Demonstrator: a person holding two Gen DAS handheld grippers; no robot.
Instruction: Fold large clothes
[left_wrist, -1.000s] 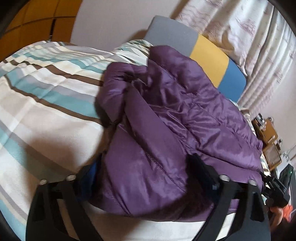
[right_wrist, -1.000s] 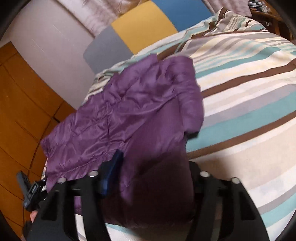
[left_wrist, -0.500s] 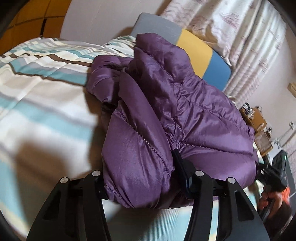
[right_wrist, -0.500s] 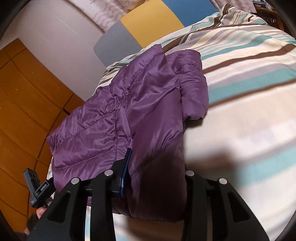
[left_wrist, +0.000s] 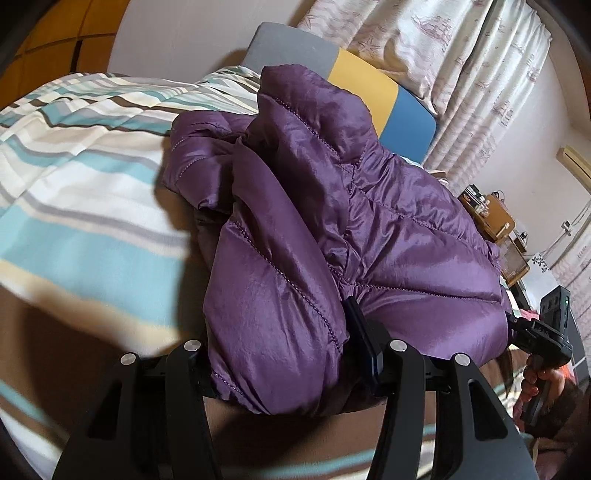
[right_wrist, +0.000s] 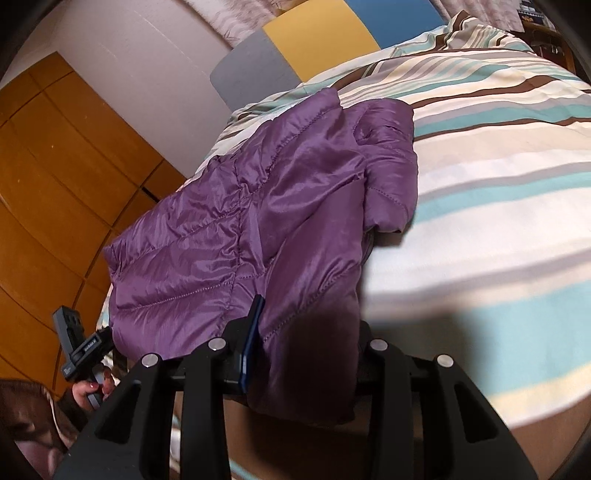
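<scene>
A purple quilted down jacket (left_wrist: 332, 229) lies bunched on a striped bed; it also shows in the right wrist view (right_wrist: 258, 221). My left gripper (left_wrist: 280, 354) is shut on a thick fold of the jacket's near edge and holds it a little above the bed. My right gripper (right_wrist: 306, 350) is shut on the jacket's other near corner, which hangs dark between the jaws. A sleeve (right_wrist: 391, 166) is folded across the jacket's far side. Each gripper appears at the edge of the other's view: the right (left_wrist: 546, 332), the left (right_wrist: 77, 350).
The duvet (left_wrist: 74, 177) has teal, brown and cream stripes. A grey, yellow and blue headboard (left_wrist: 354, 81) stands behind, with curtains (left_wrist: 461, 66) beyond. A wooden wardrobe (right_wrist: 55, 166) lines one side. A cluttered wooden bedside unit (left_wrist: 495, 221) stands to the right.
Both grippers have closed tighter on the jacket's near edge and lifted it, bunching the jacket upward and toward the headboard. The bed surface looks further below than before.
</scene>
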